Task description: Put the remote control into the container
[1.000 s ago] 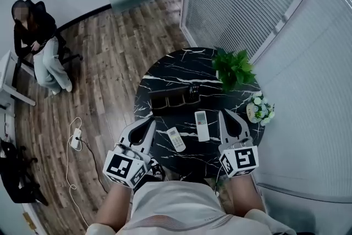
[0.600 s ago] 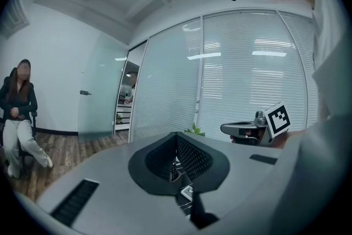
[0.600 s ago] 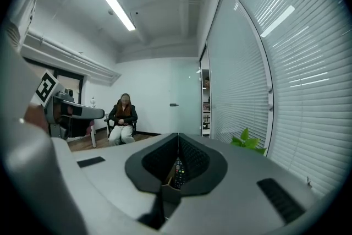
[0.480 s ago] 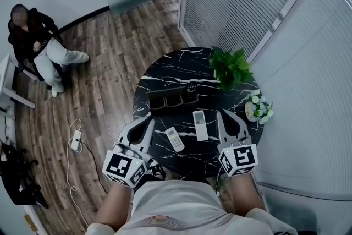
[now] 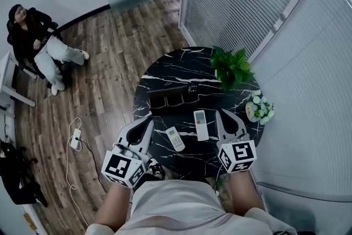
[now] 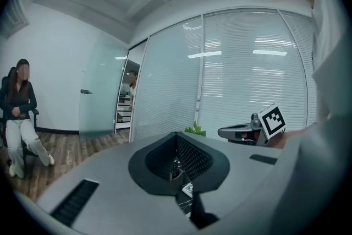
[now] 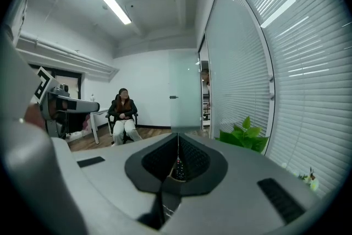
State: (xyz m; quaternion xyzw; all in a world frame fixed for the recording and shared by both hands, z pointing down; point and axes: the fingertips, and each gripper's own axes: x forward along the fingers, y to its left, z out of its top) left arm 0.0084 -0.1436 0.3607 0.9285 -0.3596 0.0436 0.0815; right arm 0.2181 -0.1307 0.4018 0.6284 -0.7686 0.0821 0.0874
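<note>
The right gripper (image 5: pixel 223 114) and the left gripper (image 5: pixel 148 120) are both hovering over the near edge of the round black marble-patterned table (image 5: pixel 165 71), jaws pressed together on nothing, each carrying a cube of black-and-white square markers. Between them the larger white remote (image 5: pixel 201 125) is lying flat with its long axis pointing almost straight away towards the dark compartmented container (image 5: pixel 165 99), while the smaller white remote (image 5: pixel 176 139) is lying aslant, its far end leaning left; their print is showing too small to read. A black remote (image 5: pixel 192 90) is sitting in the container's right-hand compartment.
</note>
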